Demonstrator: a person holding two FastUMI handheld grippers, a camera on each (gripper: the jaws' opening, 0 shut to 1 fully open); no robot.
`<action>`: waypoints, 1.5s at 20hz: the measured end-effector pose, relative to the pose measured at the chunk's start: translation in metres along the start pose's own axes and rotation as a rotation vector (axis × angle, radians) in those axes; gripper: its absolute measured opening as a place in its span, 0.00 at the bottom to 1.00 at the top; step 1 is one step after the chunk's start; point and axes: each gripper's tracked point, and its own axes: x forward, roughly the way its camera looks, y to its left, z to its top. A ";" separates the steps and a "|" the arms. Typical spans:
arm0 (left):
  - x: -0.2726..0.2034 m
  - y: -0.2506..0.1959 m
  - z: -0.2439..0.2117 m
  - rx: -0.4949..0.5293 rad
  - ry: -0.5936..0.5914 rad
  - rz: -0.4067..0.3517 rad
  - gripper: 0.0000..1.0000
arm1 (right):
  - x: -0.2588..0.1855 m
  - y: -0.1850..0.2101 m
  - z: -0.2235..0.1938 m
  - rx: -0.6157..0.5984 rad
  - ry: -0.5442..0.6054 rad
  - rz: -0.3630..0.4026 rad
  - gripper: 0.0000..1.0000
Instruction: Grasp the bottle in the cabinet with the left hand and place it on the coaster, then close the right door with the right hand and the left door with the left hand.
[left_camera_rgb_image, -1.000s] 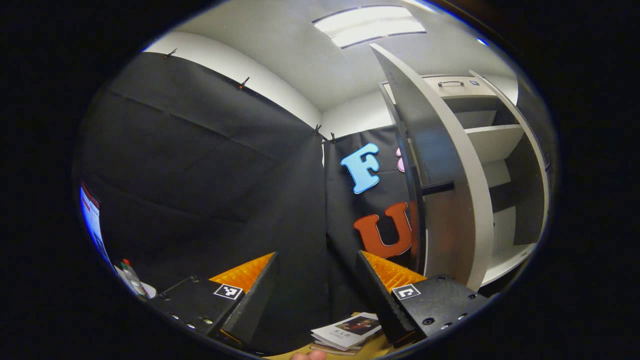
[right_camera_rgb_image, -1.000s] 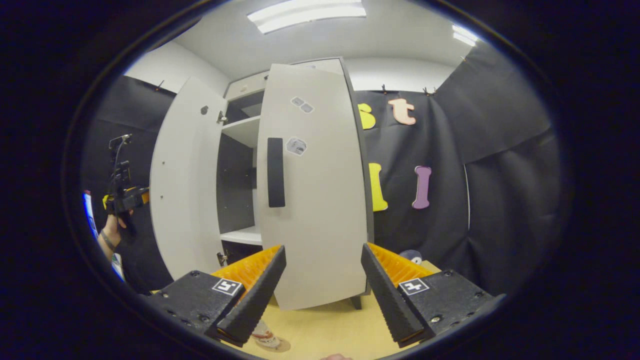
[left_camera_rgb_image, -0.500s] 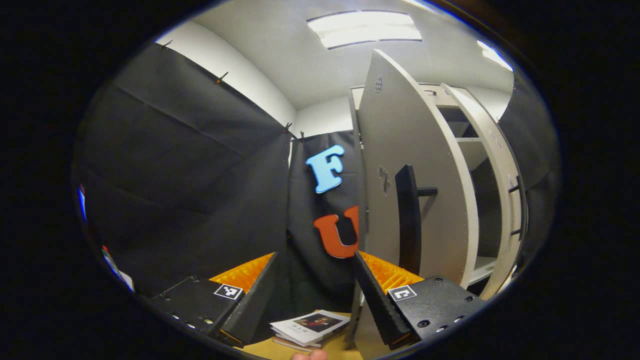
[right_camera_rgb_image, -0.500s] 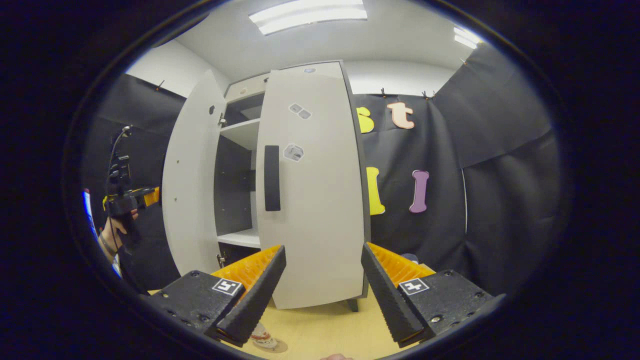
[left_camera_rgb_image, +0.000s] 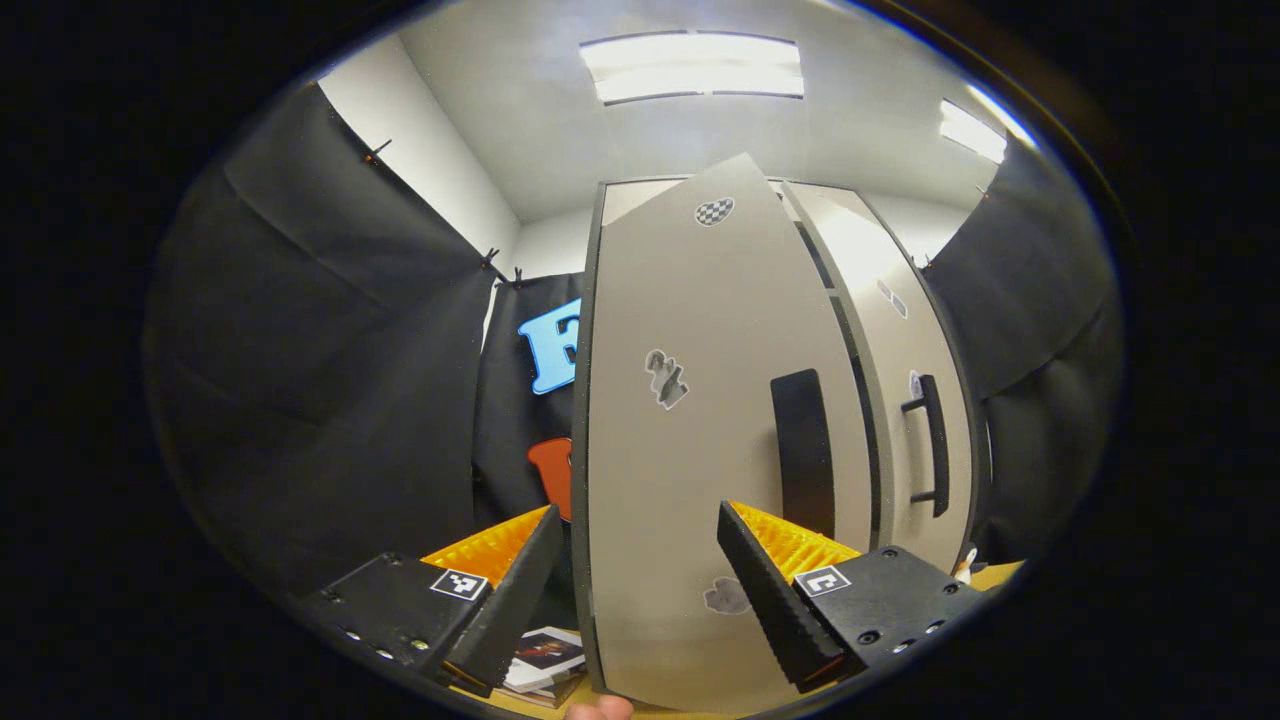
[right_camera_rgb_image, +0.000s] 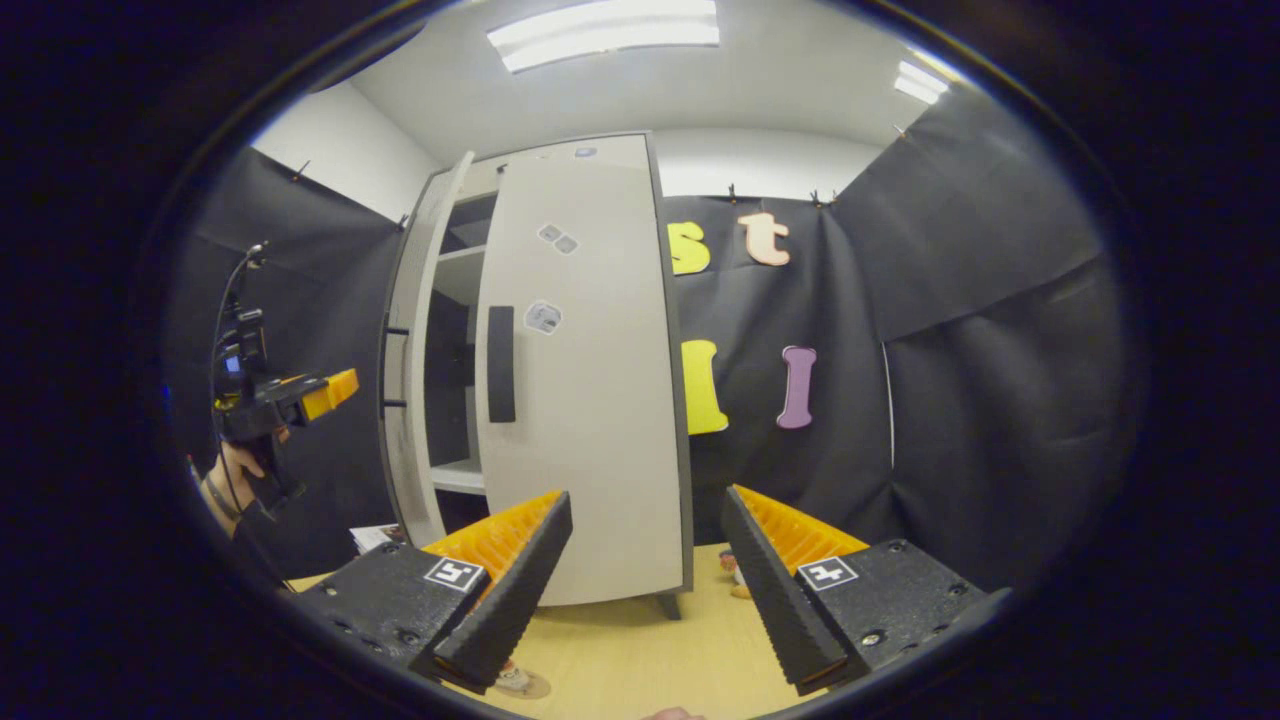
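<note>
I am holding two grippers in front of a pale cabinet (right_camera_rgb_image: 580, 400) that stands on a tan table (right_camera_rgb_image: 660, 650). My left gripper (left_camera_rgb_image: 635, 580) has its jaws spread wide and grips nothing; between its fingers I see the outer face of the left door (left_camera_rgb_image: 690, 440), swung most of the way toward closed, with its dark vertical handle (left_camera_rgb_image: 802, 450) just above my right-hand finger. I cannot tell whether a finger touches the panel; I judge the gripper is placed flat-on to the door because a push on the face, not a grip on the handle, is what will swing it home. Beyond it the right door (left_camera_rgb_image: 900, 400) looks closed, its bar handle (left_camera_rgb_image: 932, 445) standing out from the panel. My right gripper (right_camera_rgb_image: 645, 580) also has its jaws wide apart and empty, and it sits back from the cabinet, which I take to mean its share of the work is finished. From this view the left door stands edge-on with a dark gap of shelves (right_camera_rgb_image: 455, 330) left between the doors, and my left gripper, held in a hand (right_camera_rgb_image: 235, 475), sits just outside that door. A small object by the cabinet's front right foot may be the bottle (right_camera_rgb_image: 733, 575) on its coaster, but it is too small to be sure. A stack of books (left_camera_rgb_image: 540, 655) lies near the table's left edge.
</note>
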 end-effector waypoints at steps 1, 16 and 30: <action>-0.004 -0.001 -0.003 -0.013 0.012 -0.007 0.95 | 0.001 0.001 -0.001 0.006 0.003 0.001 0.99; -0.121 -0.015 -0.096 -0.110 0.230 -0.011 0.99 | 0.010 0.064 -0.049 0.055 0.124 0.123 0.99; -0.132 -0.027 -0.097 -0.100 0.214 -0.062 0.99 | 0.001 0.066 -0.049 0.059 0.136 0.108 0.99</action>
